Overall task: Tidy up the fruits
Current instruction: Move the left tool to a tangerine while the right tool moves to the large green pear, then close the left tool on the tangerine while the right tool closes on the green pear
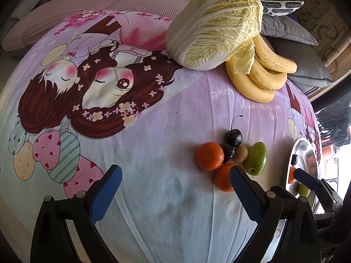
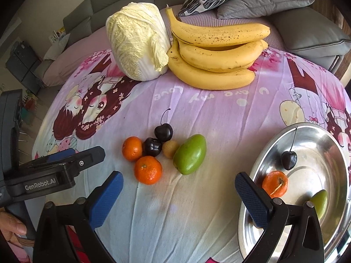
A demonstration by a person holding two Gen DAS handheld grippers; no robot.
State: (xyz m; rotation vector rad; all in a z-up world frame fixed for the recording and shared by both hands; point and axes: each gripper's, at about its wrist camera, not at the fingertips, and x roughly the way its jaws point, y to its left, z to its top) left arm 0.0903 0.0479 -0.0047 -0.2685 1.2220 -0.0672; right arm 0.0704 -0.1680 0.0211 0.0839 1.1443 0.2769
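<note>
A cluster of fruit lies mid-table: two tangerines (image 2: 148,170) (image 2: 132,148), two dark cherries (image 2: 163,132), a small brown fruit (image 2: 170,149) and a green mango (image 2: 190,154). The steel bowl (image 2: 324,144) at the right holds a tangerine (image 2: 275,184), a cherry (image 2: 289,160) and a green fruit (image 2: 320,200). My left gripper (image 1: 175,188) is open and empty, just left of the cluster (image 1: 221,155). My right gripper (image 2: 178,195) is open and empty, in front of the cluster, its right finger over the bowl's rim.
A napa cabbage (image 2: 138,41) and a bunch of bananas (image 2: 217,52) lie at the table's far side. A cartoon-print cloth (image 2: 197,208) covers the table. Sofa cushions (image 2: 263,2) sit behind. The left gripper body (image 2: 50,171) shows at the left in the right wrist view.
</note>
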